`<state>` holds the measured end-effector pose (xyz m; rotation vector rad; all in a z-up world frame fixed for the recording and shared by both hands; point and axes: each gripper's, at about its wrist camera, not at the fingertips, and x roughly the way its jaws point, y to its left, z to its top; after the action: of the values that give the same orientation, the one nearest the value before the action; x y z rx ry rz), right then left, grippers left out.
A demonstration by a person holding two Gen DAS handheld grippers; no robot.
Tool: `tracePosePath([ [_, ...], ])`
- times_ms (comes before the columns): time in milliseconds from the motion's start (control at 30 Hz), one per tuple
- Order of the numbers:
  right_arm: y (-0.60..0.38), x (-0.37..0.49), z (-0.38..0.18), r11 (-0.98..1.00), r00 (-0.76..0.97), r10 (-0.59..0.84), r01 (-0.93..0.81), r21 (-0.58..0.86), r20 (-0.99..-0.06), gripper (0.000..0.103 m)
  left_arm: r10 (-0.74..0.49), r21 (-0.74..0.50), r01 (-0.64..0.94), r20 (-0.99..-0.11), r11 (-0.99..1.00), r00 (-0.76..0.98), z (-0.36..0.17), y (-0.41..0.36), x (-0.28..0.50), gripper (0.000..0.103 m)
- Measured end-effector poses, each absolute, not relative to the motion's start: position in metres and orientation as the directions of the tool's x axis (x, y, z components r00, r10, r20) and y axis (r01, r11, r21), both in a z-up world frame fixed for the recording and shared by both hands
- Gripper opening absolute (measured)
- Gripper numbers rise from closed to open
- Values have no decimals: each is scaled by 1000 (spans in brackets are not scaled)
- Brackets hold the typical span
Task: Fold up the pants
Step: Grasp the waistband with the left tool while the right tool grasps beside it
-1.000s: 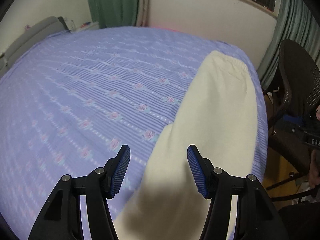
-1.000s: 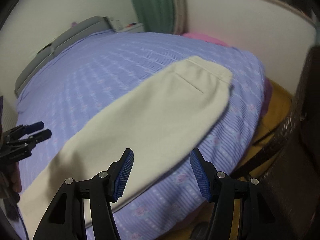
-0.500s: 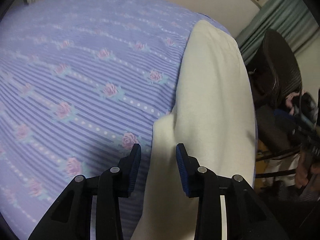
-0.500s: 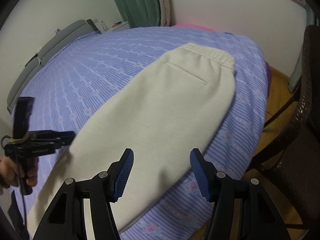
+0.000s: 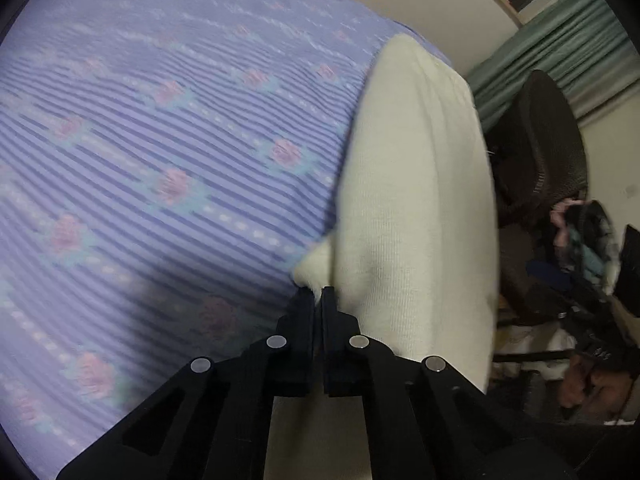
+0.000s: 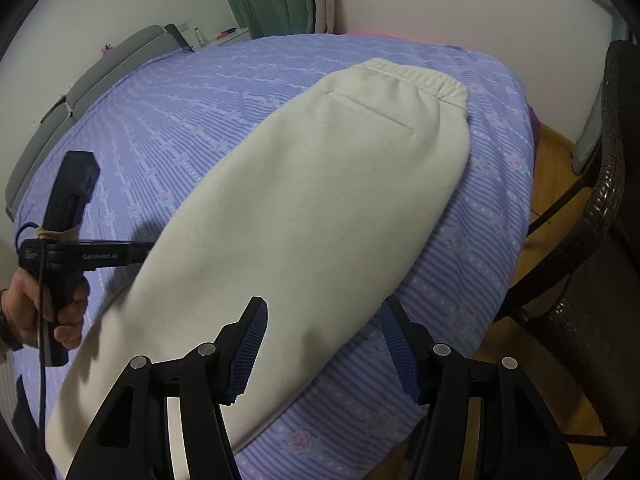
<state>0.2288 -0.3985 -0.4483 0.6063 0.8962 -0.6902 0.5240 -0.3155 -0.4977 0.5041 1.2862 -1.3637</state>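
Left gripper (image 5: 318, 294) clamped on cream fleece pants (image 6: 320, 184) edge, frame centre; right gripper (image 6: 323, 344) jaws apart above pants.

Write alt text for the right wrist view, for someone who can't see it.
Cream fleece pants lie lengthwise on a lavender striped floral bedspread, elastic waistband farthest from the camera. The open right gripper hovers over their near edge. At left, the hand-held left gripper meets the pants' left edge.
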Motion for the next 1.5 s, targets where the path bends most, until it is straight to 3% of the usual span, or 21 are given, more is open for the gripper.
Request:
tracePosePath([
  [233,-405,226,-448,627,431,-295,761,167,-853,59,-522,-259,903,-852,343,-46,-444,-282,541,4],
  [500,-407,235,-458,648,446,-272,740,180,-853,59,-473,-234,898,-880,371,-34,-488,-294,529,6],
  [533,-408,235,-460,649,444,-270,739,179,-854,59,-483,-237,897,-875,374,-30,-485,-293,531,9],
  [600,-411,235,-466,650,438,-260,739,179,-860,59,-489,-221,897,-872,383,-6,-478,-288,533,32],
  [633,-412,235,-468,649,437,-258,739,181,-862,59,-489,-197,899,-872,391,22,-474,-285,531,53],
  [667,-415,234,-471,646,435,-252,741,184,-864,59,-496,-174,903,-867,393,49,-468,-280,530,58],
  [800,-419,232,-474,628,434,-255,753,193,-864,59,-503,-111,932,-860,347,85,-451,-279,515,58],
  [967,-429,227,-458,621,444,-285,761,189,-850,59,-527,-123,961,-850,248,27,-425,-305,502,59],
  [1267,-513,209,-428,524,460,-424,827,203,-780,61,-526,-189,974,-820,-125,-226,-398,-487,492,59],
  [1500,-591,207,-458,490,500,-408,826,279,-764,64,-414,-178,942,-863,-285,-288,-429,-601,476,59],
])
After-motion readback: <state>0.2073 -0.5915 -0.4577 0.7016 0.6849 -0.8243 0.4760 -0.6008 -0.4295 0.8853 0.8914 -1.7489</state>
